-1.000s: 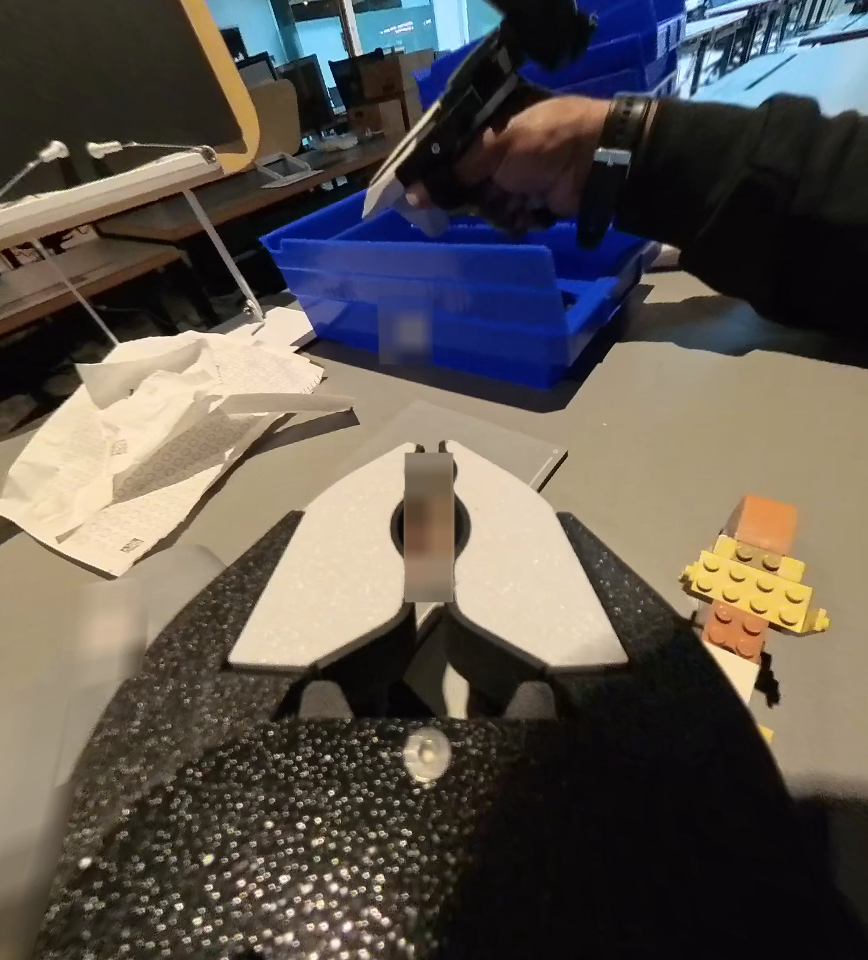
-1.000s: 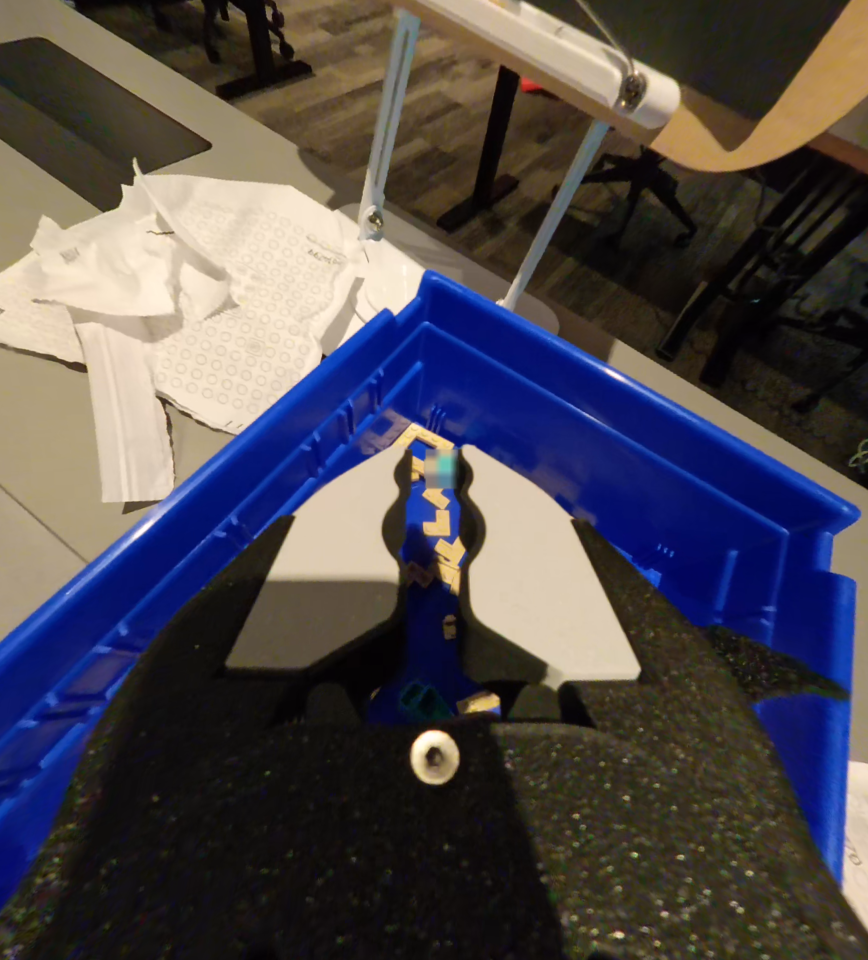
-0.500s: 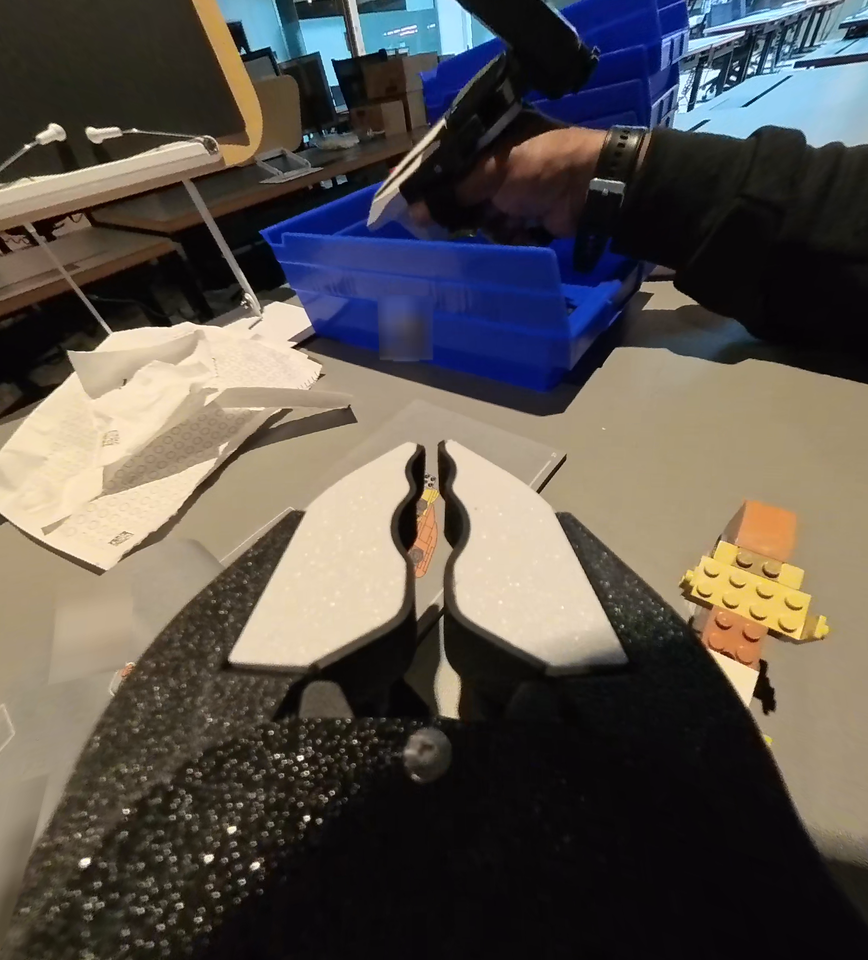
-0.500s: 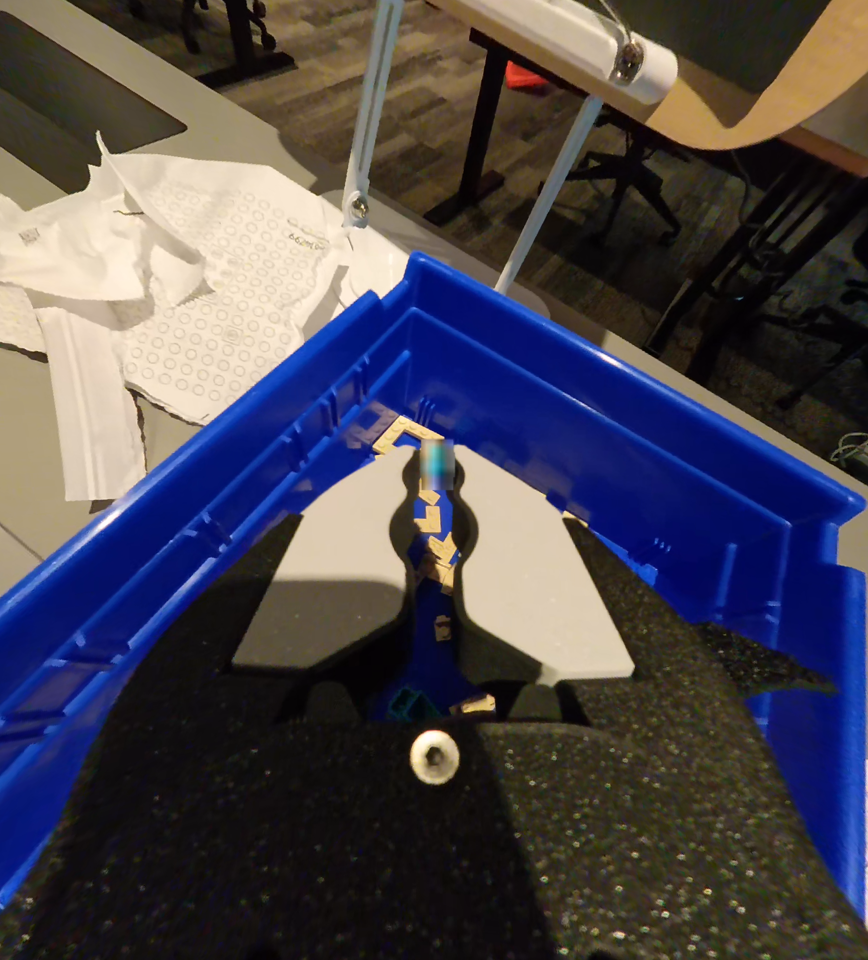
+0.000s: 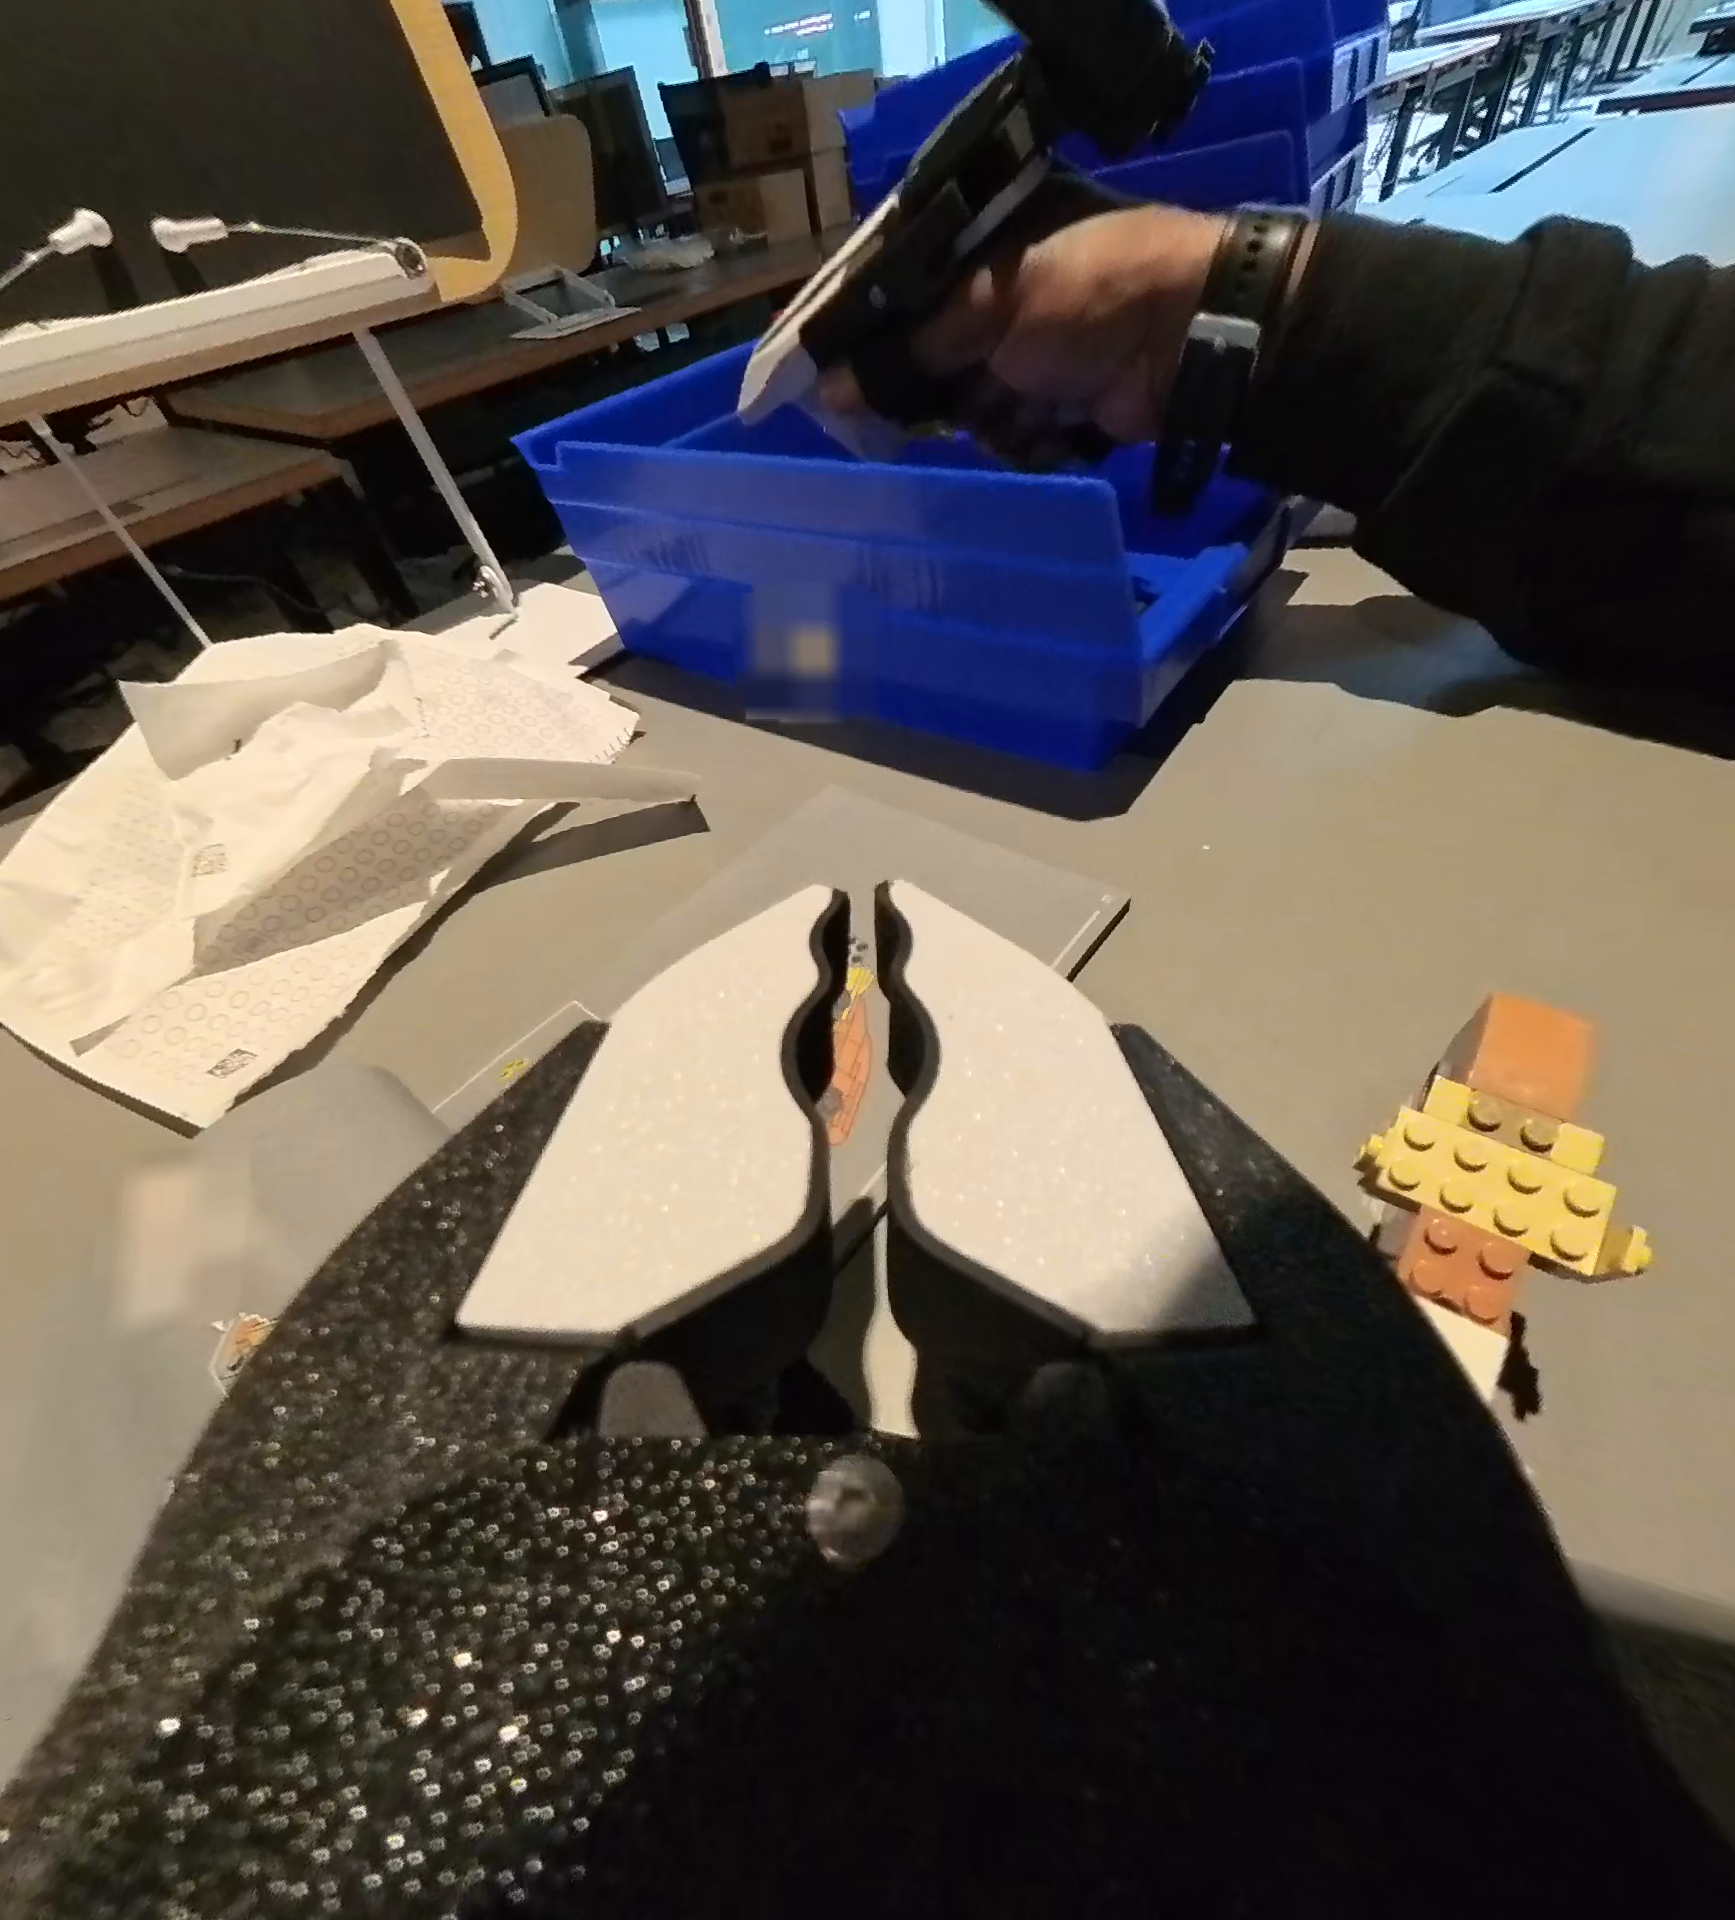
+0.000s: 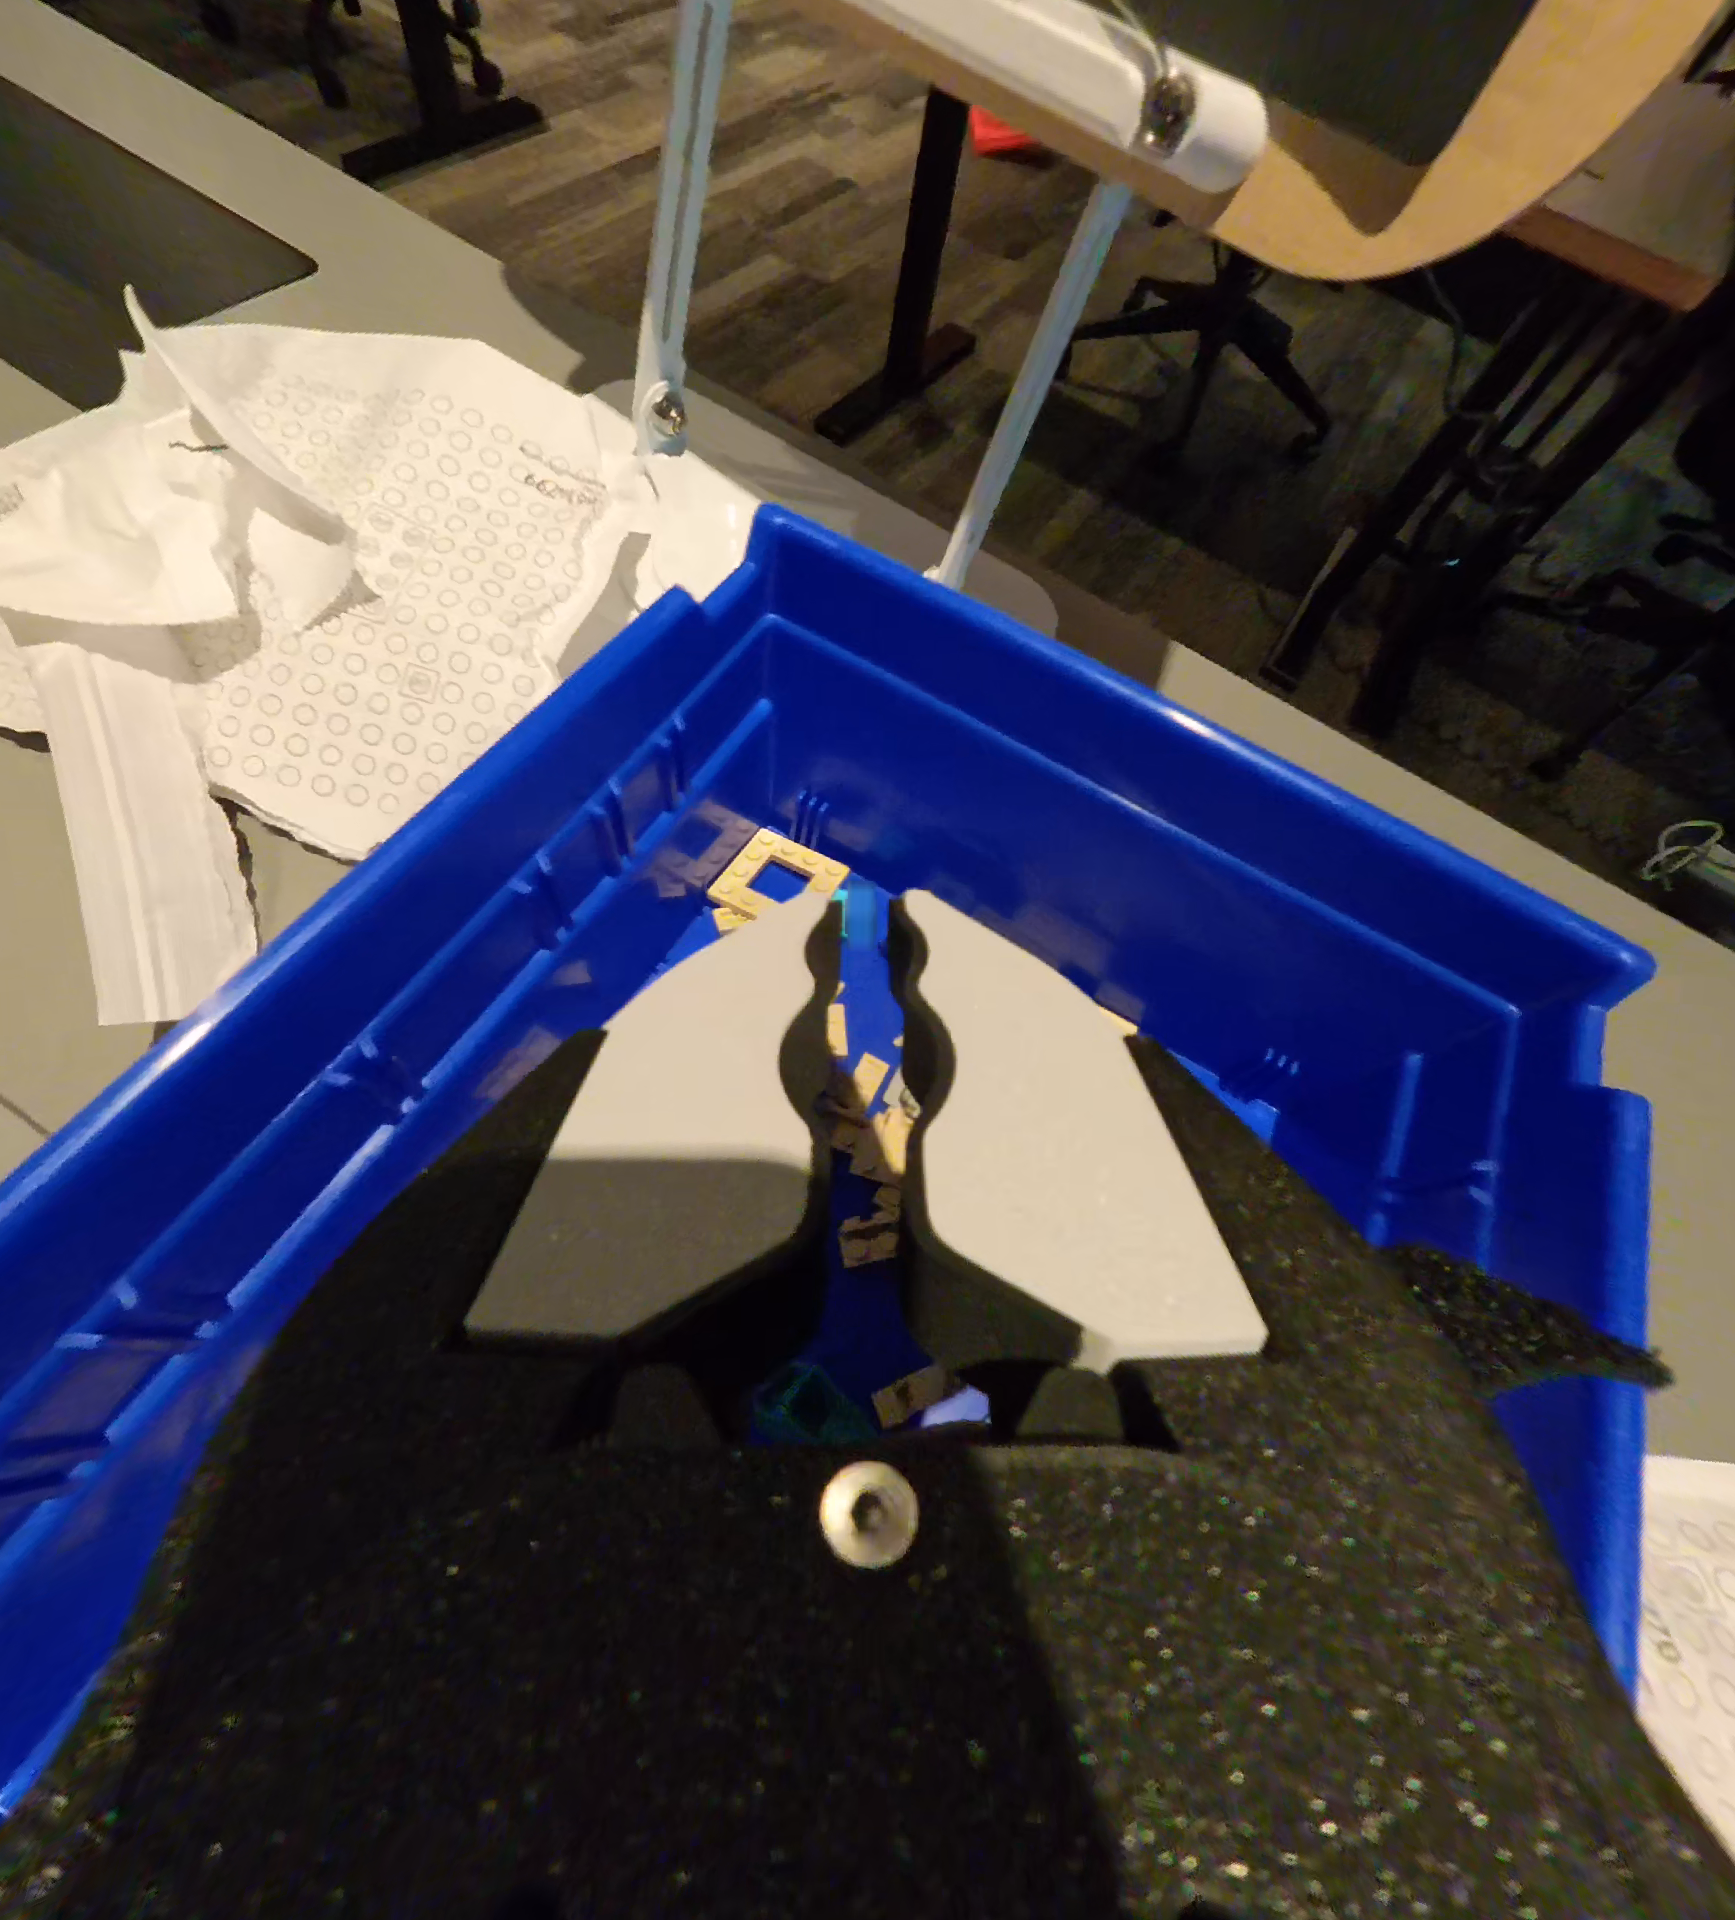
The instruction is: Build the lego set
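My left gripper [image 5: 861,904] is shut and empty, low over a grey instruction booklet [image 5: 1008,894] on the table. A partly built lego model [image 5: 1486,1174] of yellow and brown bricks lies to its right. My right gripper [image 6: 861,914] is inside a blue bin [image 6: 1206,790], near its far corner, and is shut on a small teal piece [image 6: 855,914] at its tips. Tan pieces lie on the bin floor, among them a square tan frame plate [image 6: 775,878]. In the left wrist view the right gripper [image 5: 769,384] is over the blue bin [image 5: 894,582], in a hand.
Torn white paper bags [image 5: 250,883] lie left of the bin and also show in the right wrist view [image 6: 271,582]. A white lamp on thin legs [image 5: 167,312] stands behind them. A dark sleeve [image 5: 1569,436] reaches in from the right. Another teal piece [image 6: 806,1403] lies in the bin. Spacing between my two grippers at the tips: around 30 cm.
My right gripper has drawn back slightly from the bin's far corner with the teal piece at its tips, uncovering the tan frame plate. My left gripper has shifted slightly over the booklet.
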The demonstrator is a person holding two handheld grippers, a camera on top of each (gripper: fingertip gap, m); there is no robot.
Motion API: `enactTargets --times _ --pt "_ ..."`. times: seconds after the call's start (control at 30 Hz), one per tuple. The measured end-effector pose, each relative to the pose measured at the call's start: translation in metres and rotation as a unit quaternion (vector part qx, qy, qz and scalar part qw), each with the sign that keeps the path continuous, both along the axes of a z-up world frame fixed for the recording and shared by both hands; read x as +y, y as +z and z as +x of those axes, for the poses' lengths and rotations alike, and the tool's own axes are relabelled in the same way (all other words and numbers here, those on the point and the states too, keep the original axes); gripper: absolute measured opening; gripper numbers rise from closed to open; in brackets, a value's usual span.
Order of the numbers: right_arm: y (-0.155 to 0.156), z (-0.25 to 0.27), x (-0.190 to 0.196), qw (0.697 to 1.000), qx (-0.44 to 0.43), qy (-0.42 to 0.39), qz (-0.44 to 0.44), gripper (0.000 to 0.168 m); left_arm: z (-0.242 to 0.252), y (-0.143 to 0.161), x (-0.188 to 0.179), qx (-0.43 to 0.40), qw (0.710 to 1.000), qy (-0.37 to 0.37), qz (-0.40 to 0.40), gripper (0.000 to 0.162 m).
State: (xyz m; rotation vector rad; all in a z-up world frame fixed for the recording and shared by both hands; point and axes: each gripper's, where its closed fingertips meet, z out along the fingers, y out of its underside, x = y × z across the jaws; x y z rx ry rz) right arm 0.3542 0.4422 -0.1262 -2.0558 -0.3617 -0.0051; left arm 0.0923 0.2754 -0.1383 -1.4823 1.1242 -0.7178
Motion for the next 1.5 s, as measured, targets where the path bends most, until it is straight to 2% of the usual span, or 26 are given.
enactTargets --times 0.37,0.6,1.03,1.5 --pt "-0.002 0.011 0.003 0.999 0.020 -0.020 -0.016 0.012 0.002 0.000 -0.003 0.005 1.000 -0.004 0.005 0.004" --pt "-0.018 0.009 0.007 0.999 0.014 -0.019 -0.045 0.015 0.003 -0.001 -0.004 0.007 1.000 -0.006 0.004 0.004" --pt "-0.019 0.026 0.005 0.997 0.017 -0.048 -0.055 0.014 0.003 -0.002 -0.005 0.012 1.000 -0.008 0.004 0.004" --pt "-0.034 0.025 0.004 0.996 0.010 -0.045 -0.079 0.014 0.002 -0.003 -0.003 0.016 1.000 -0.006 0.007 0.004"
